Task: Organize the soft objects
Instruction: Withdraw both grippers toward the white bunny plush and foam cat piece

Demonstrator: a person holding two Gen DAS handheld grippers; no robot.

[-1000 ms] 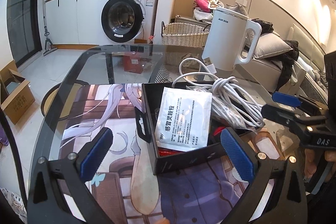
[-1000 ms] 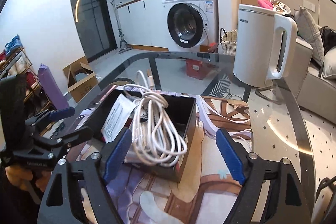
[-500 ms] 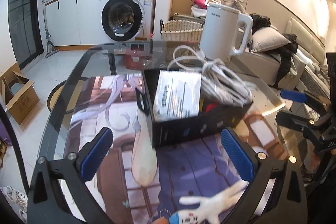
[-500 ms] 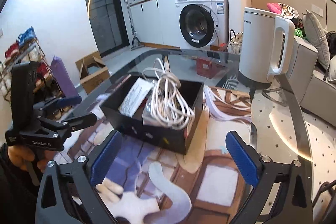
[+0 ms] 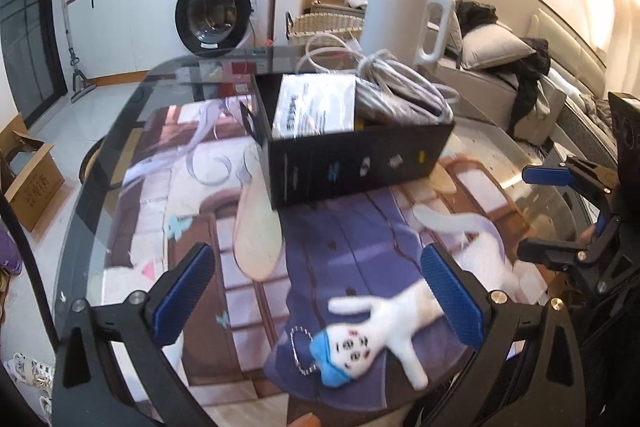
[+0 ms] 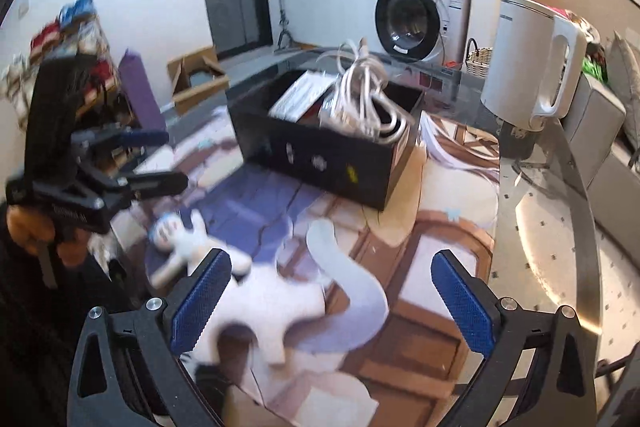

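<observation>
A small white plush doll with a blue cap (image 5: pixel 372 335) lies on the printed mat near the table's front edge, also in the right wrist view (image 6: pixel 188 247). My left gripper (image 5: pixel 316 291) is open and empty just above and behind the doll. My right gripper (image 6: pixel 332 295) is open and empty over the mat, to the right of the doll. A black open box (image 5: pixel 356 159) stands behind, holding a white packet (image 5: pixel 316 107) and a coiled white cable (image 5: pixel 404 83); the box also shows in the right wrist view (image 6: pixel 324 155).
A white electric kettle (image 6: pixel 532 67) stands on the glass table (image 6: pixel 560 239) right of the box. The printed mat (image 5: pixel 192 211) covers most of the table. A washing machine, a wicker basket and a sofa lie beyond the table.
Both grippers have pulled back from the box toward the table's front edge. The plush doll has come into view below them. Both stay open.
</observation>
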